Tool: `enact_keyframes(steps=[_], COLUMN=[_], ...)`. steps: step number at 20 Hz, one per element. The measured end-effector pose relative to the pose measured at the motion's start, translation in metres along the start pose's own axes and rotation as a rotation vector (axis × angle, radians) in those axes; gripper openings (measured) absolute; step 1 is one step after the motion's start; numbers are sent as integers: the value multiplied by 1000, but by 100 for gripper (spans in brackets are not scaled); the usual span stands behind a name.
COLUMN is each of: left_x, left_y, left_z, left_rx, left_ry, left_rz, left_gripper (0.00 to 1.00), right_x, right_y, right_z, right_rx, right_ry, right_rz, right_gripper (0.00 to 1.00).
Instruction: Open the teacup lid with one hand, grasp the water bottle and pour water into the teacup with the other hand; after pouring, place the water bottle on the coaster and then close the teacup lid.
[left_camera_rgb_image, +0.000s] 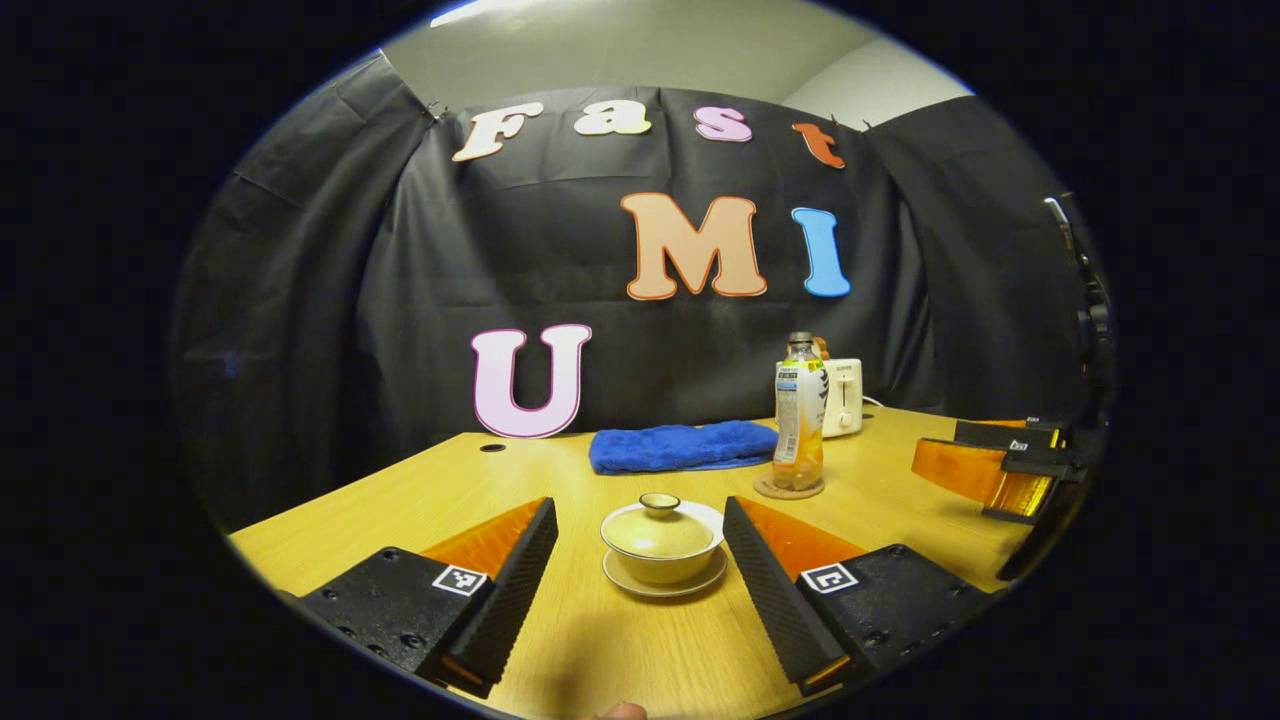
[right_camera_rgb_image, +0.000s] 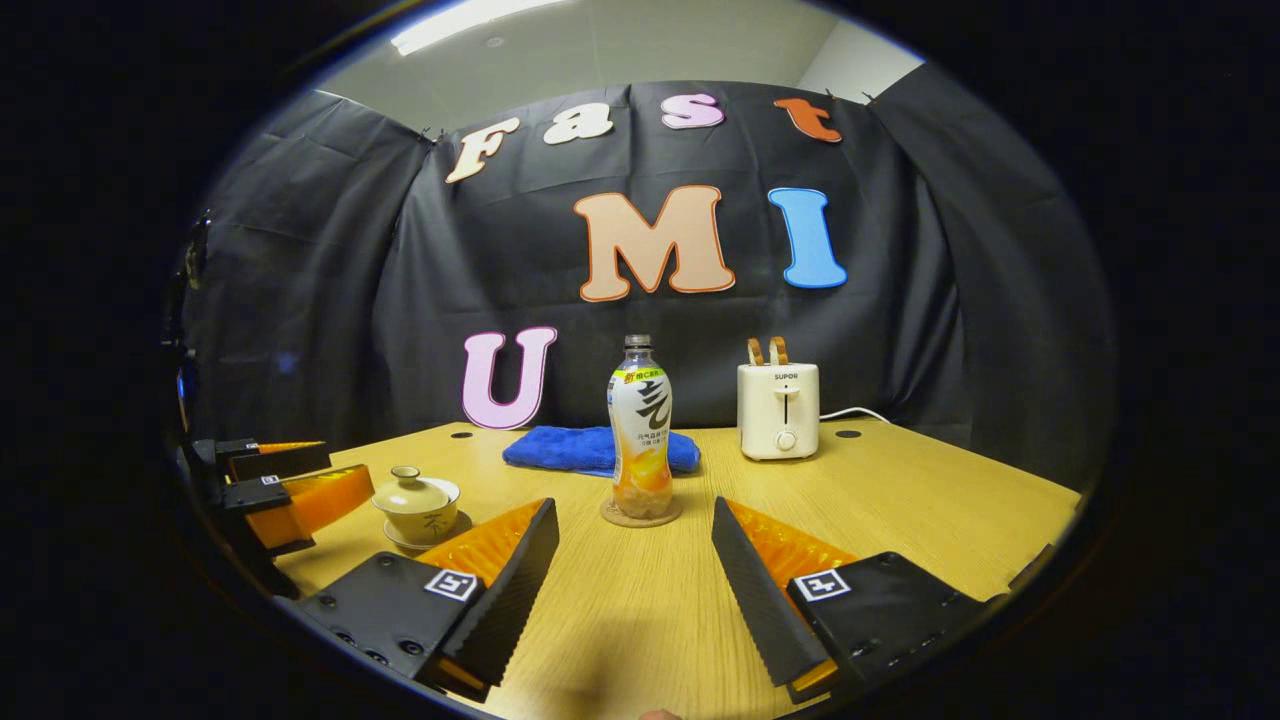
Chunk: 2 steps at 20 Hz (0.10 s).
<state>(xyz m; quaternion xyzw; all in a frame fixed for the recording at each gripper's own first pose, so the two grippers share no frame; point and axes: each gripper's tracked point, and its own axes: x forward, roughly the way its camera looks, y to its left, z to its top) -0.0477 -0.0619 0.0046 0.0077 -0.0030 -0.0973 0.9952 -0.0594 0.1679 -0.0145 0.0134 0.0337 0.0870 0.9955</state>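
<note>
1. the small cream-yellow ceramic teacup (left_camera_rgb_image: 663, 548) sits on its matching round saucer (left_camera_rgb_image: 665, 585) on the light wooden table (left_camera_rgb_image: 620, 650), with its domed, knobbed lid (left_camera_rgb_image: 660, 526) seated on top.
2. the clear plastic water bottle (left_camera_rgb_image: 799, 412), with a printed label and orange liquid low in it, stands upright on the round cork coaster (left_camera_rgb_image: 789, 488); its long axis is vertical.
3. lid on and bottle on the coaster is how the task wants things left. the same layout would also fit a cup yet to be opened and filled, and the pictures do not settle which.
4. the left gripper (left_camera_rgb_image: 640, 570) is spread wide with nothing between its fingers. the teacup lies straight ahead of it, centred in the gap and a little beyond the fingertips.
5. the right gripper (right_camera_rgb_image: 635, 575) is likewise spread wide and holds nothing. the bottle (right_camera_rgb_image: 640, 425) stands straight ahead of it on the coaster (right_camera_rgb_image: 640, 514), farther off than the cup is from the left one.
6. in the right gripper view the teacup (right_camera_rgb_image: 416, 505) sits far to the left, just beside the left gripper (right_camera_rgb_image: 290, 480), so the left hand is nearer the cup and the right nearer the bottle.
7. a folded blue towel (right_camera_rgb_image: 590, 448) lies behind the bottle, and a white toaster (right_camera_rgb_image: 778, 410) stands back to its right, both well apart from the cup.
</note>
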Motion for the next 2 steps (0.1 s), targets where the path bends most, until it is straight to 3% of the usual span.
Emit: enact_keyframes(steps=[2], left_x=[1], left_y=[-5], left_z=[-3], left_rx=[1], left_ry=[8], left_rz=[-15], left_gripper=[97], right_x=[0], right_y=[3], right_z=[2], right_rx=[-4], right_ry=[-8], right_rz=[2], right_gripper=[96])
